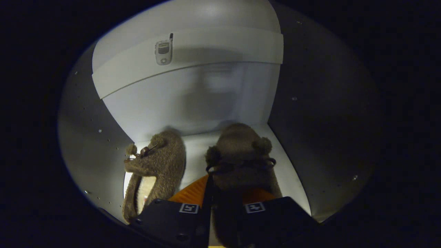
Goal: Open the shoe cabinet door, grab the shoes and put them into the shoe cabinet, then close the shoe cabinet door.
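While your claw (222, 210) grips the second slipper (241, 155) inside the shoe cabinet (103, 137)—placing step.
Set it beside the first slipper (162, 158), release—then withdraw.

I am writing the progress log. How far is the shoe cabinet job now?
Done: the cabinet is open, and the left slipper already lies on its shelf. In hand: the gripper is inside the cabinet, its fingers closed on the right slipper, which sits over the shelf beside the first. Left: release this slipper, pull out, close the door.
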`<state>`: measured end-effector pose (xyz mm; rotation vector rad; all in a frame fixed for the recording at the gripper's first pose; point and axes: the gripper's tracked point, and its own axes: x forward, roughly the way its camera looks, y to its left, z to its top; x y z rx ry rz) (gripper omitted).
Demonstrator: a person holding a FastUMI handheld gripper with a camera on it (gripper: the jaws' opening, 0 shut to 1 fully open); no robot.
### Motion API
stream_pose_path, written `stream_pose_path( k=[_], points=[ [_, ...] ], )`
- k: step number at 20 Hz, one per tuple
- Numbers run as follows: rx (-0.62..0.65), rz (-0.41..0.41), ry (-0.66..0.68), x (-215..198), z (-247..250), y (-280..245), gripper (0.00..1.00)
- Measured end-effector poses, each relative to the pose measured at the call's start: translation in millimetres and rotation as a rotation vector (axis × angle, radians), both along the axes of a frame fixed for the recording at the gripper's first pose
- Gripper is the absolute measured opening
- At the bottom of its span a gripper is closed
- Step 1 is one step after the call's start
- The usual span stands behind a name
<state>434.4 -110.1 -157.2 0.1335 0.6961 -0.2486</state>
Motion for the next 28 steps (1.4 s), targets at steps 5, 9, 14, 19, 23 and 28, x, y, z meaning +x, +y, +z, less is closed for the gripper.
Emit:
stream_pose_path(
  k=[5,9,14,19,23,28],
  points=[
    [-0.023,0.018,-0.132,-48.5,39.3,18.3,0.79],
    [-0.058,0.062,-0.28,-101.3,78.8,36.6,1.0],
    [-0.092,0.146,-0.576,-212.8,146.5,63.4,1.0],
    [-0.051,0.304,-0.734,-345.1,181.0,96.7,1.0],
    [-0.007,0.368,-0.811,-473.0,210.1,80.3,0.98],
    [-0.015,0.323,-0.827,-573.5,211.2,15.5,0.98]
  ],
)
